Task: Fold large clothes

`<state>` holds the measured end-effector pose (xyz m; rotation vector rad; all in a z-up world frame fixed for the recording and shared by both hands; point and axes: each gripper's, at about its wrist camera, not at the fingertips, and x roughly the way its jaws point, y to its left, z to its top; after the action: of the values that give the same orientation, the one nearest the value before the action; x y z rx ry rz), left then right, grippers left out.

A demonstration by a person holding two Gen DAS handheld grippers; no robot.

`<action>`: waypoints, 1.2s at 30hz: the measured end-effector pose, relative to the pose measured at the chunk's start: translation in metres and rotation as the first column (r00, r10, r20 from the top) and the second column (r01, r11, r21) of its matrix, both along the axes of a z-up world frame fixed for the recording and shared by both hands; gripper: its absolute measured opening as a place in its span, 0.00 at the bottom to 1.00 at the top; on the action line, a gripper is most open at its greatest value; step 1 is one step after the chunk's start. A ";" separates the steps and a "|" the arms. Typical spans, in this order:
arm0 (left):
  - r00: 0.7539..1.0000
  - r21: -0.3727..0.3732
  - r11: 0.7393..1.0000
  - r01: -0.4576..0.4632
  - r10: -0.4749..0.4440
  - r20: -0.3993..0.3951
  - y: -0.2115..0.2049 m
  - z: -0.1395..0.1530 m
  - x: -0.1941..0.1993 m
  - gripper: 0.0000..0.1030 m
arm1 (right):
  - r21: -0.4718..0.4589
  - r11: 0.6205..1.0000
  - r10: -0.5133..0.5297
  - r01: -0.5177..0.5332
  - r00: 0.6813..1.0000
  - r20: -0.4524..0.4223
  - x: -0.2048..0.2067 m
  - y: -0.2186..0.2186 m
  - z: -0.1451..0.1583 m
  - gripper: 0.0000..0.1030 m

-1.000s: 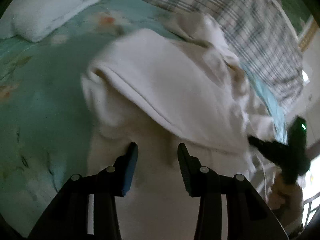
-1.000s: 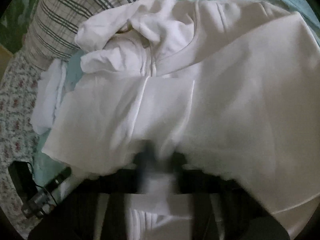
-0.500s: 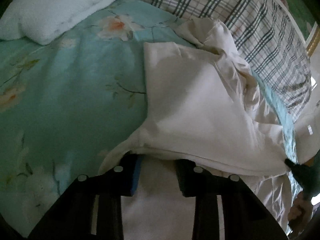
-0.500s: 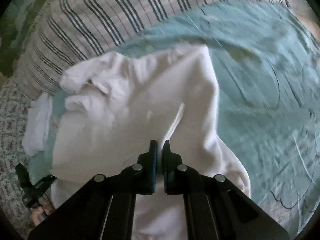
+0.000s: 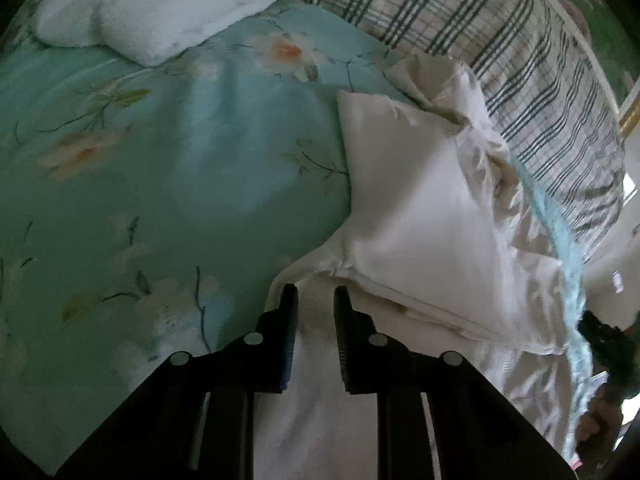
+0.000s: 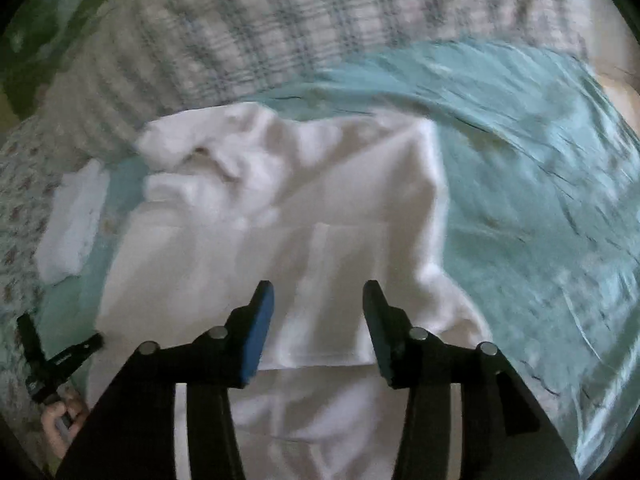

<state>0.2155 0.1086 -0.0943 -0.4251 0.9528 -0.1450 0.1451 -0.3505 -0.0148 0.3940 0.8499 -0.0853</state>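
Note:
A large white garment point(image 5: 408, 216) lies folded over itself on the teal flowered bedsheet point(image 5: 180, 180), its crumpled collar end toward the plaid pillow. My left gripper point(image 5: 316, 304) hovers at the near corner of the folded layer, jaws a narrow gap apart, with cloth beneath them and nothing pinched. In the right wrist view the same garment point(image 6: 280, 220) spreads out flat. My right gripper point(image 6: 318, 300) is above its near part with jaws opening, and nothing is between the blue pads point(image 6: 258, 328).
A plaid pillow point(image 5: 500, 40) runs along the far side of the bed. A thick white folded blanket point(image 5: 152, 8) sits at the back left. A small white cloth point(image 6: 72, 224) lies left of the garment. A hand point(image 6: 60, 412) shows at the lower left.
The lifted half of the garment has been laid over and now lies flat. The right gripper let go of the cloth and its jaws parted. The left jaws narrowed and came out from under the fold.

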 end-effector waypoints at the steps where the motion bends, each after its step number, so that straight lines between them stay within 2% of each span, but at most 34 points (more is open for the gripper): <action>1: 1.000 -0.008 1.000 0.005 -0.005 0.012 0.000 0.006 -0.001 0.27 | 0.006 1.000 0.023 -0.023 1.000 0.005 0.006 0.006 0.001 0.46; 2: 1.000 -0.007 1.000 0.008 -0.008 0.021 0.000 0.010 -0.001 0.35 | 0.010 0.999 0.050 -0.050 0.999 0.008 0.014 0.013 0.001 0.46; 3: 0.999 -0.007 1.000 0.015 -0.014 0.037 -0.002 0.018 -0.001 0.38 | 0.013 0.998 0.066 -0.067 0.998 0.010 0.022 0.019 0.001 0.46; 6: 0.996 -0.025 0.999 0.039 -0.037 0.081 -0.008 0.035 0.003 0.40 | 0.019 0.995 0.100 -0.100 0.995 0.004 0.046 0.034 -0.006 0.46; 10: 0.989 -0.036 0.995 0.098 -0.093 0.116 -0.024 0.042 0.018 0.41 | 0.005 0.999 0.045 -0.045 0.998 -0.033 0.059 0.034 -0.023 0.46; 15: 0.982 -0.025 0.983 0.181 -0.180 0.064 -0.050 0.021 0.043 0.41 | 0.000 1.000 0.019 -0.019 0.989 -0.148 0.054 0.019 -0.051 0.46; 17: 0.979 -0.008 0.979 0.202 -0.202 0.030 -0.054 0.005 0.049 0.41 | -0.009 1.000 0.025 -0.027 0.987 -0.161 0.043 0.015 -0.053 0.46; 20: 0.977 0.008 0.977 0.214 -0.214 0.015 -0.052 -0.011 0.048 0.31 | -0.067 0.996 0.039 -0.051 0.984 -0.173 0.022 0.017 -0.051 0.46; 25: 0.978 0.027 0.977 0.210 -0.210 0.004 -0.050 -0.006 0.045 0.30 | -0.045 0.998 0.042 -0.050 0.986 -0.160 0.012 0.012 -0.045 0.46; 27: 0.978 0.042 0.977 0.208 -0.209 0.004 -0.052 0.002 0.045 0.36 | -0.004 0.999 0.050 -0.051 0.993 -0.111 0.011 0.011 -0.035 0.46; 30: 0.979 0.047 0.979 0.200 -0.201 0.026 -0.055 0.014 0.050 0.47 | -0.004 0.997 0.072 -0.072 0.996 -0.059 0.019 0.014 -0.021 0.46; 36: 0.984 0.012 0.985 0.173 -0.173 0.044 -0.059 0.033 0.080 0.52 | 0.044 0.989 0.142 -0.141 0.990 -0.015 0.058 0.026 -0.007 0.46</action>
<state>0.2958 0.0501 -0.0617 -0.3296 0.9454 -0.3071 0.2034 -0.3243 -0.0219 0.3728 0.8961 0.0609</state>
